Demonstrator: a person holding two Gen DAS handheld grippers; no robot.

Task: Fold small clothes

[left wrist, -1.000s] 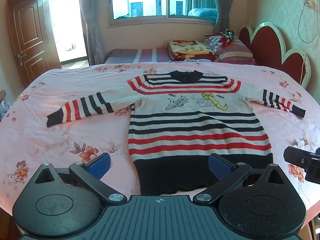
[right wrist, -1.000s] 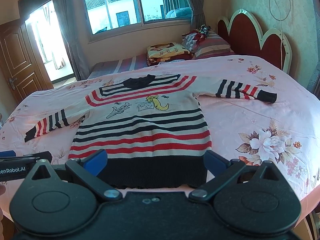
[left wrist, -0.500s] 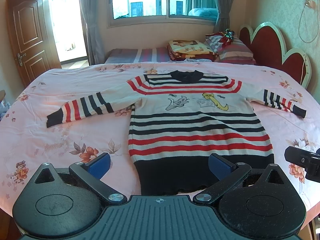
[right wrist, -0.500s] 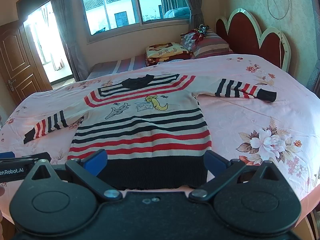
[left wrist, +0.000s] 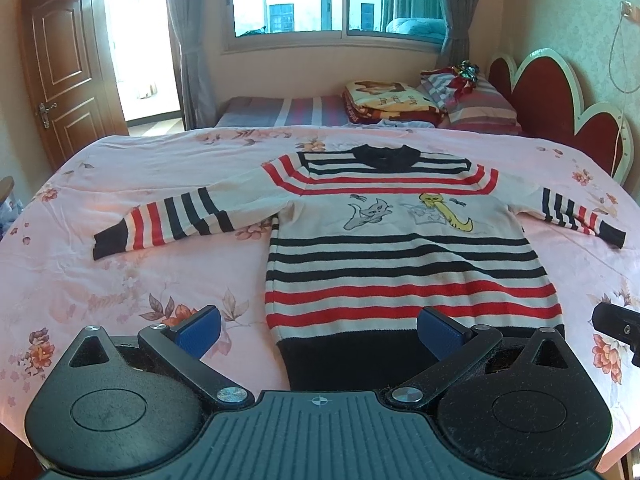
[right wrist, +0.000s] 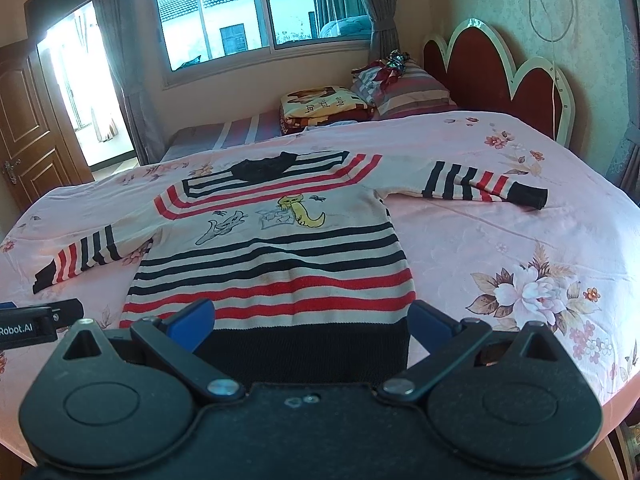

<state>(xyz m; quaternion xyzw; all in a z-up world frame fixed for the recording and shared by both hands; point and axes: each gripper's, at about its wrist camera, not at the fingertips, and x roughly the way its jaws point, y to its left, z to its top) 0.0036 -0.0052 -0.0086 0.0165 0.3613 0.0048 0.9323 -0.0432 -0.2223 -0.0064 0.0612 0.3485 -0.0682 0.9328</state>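
Striped sweater (left wrist: 408, 256) lies flat, collar pointing away.

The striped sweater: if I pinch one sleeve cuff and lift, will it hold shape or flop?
Probably flop: the striped sweater is soft knit lying flat and limp on the floral bedsheet, so the sleeve should drape and drag the body after it. Its ribbed knit likely grips well between the pads. The thick weave suggests moderate weight for its size.

Sweater (left wrist: 408, 272): cream w/ red, navy (maybe black) stripes; bedsheet (left wrist: 120, 280) pink floral.
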